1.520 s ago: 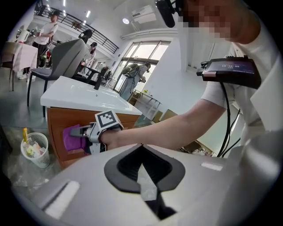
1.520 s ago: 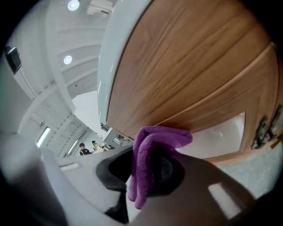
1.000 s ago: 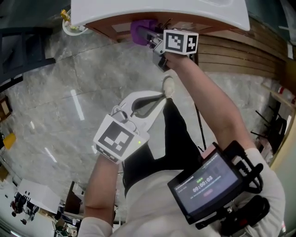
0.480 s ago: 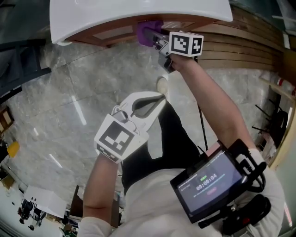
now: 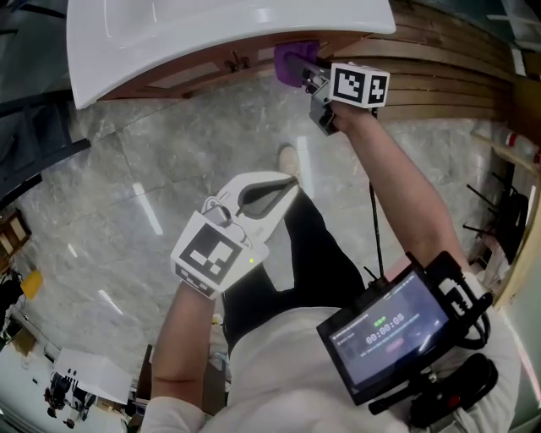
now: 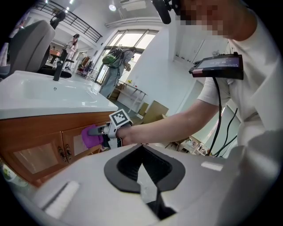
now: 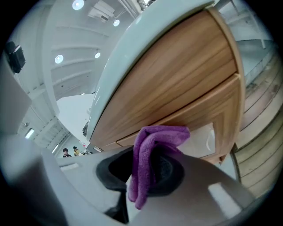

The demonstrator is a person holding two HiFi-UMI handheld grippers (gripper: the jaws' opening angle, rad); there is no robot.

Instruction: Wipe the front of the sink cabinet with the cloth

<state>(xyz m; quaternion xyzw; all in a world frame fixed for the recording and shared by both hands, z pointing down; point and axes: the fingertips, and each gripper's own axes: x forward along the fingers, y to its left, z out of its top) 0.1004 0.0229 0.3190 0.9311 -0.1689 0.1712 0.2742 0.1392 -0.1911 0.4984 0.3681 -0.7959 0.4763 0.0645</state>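
Note:
A purple cloth (image 5: 292, 61) is pinched in my right gripper (image 5: 306, 74) and pressed against the wooden front of the sink cabinet (image 5: 203, 69), just under the white basin (image 5: 211, 25). In the right gripper view the cloth (image 7: 152, 152) hangs folded between the jaws of the right gripper (image 7: 146, 174), up against the cabinet door (image 7: 177, 88). My left gripper (image 5: 283, 184) hangs lower, away from the cabinet, shut with nothing in it. From the left gripper view the cloth (image 6: 90, 136) and the cabinet doors (image 6: 40, 145) show beyond the left gripper (image 6: 143, 170).
A grey marble floor (image 5: 127, 186) lies below. Wooden slats (image 5: 448, 80) run along the right. The person's shoe (image 5: 289, 158) stands near the cabinet. A screen device (image 5: 385, 326) with a cable hangs at the person's chest. People stand far off in the left gripper view.
My right gripper has slid the purple cloth to the right along the cabinet front. The left gripper has stayed put, still shut.

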